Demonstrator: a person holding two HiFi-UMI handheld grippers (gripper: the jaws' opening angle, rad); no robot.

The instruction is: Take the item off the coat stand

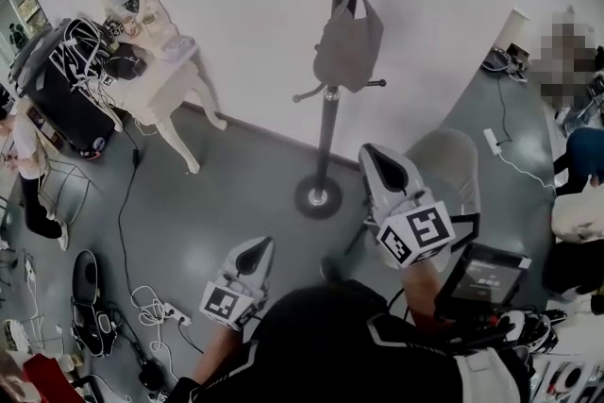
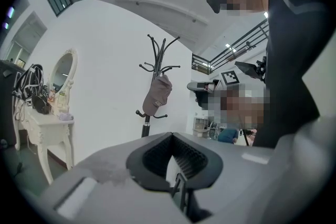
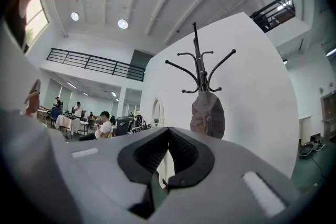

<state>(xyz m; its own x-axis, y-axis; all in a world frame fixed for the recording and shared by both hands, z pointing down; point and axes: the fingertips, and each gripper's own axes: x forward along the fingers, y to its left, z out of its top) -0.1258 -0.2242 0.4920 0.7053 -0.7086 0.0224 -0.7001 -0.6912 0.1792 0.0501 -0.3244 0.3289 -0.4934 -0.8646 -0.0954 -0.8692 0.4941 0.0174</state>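
A black coat stand (image 1: 329,113) rises from a round base on the grey floor, against the white wall. A grey-brown cap (image 1: 347,42) hangs from one of its hooks. My left gripper (image 1: 256,252) is low and short of the base, shut with nothing in it. My right gripper (image 1: 378,161) is further forward, to the right of the pole, also shut and empty. The left gripper view shows the stand (image 2: 159,55) and the cap (image 2: 156,94) well beyond the closed left gripper (image 2: 170,136). The right gripper view has the cap (image 3: 207,115) just above and right of the closed right gripper (image 3: 168,130).
A white dressing table (image 1: 162,61) with an oval mirror stands at the back left, beside a black case (image 1: 58,94) draped in cables. Cables and a power strip (image 1: 156,309) lie on the floor at left. A grey seat (image 1: 451,160) and a tablet (image 1: 487,278) are at right.
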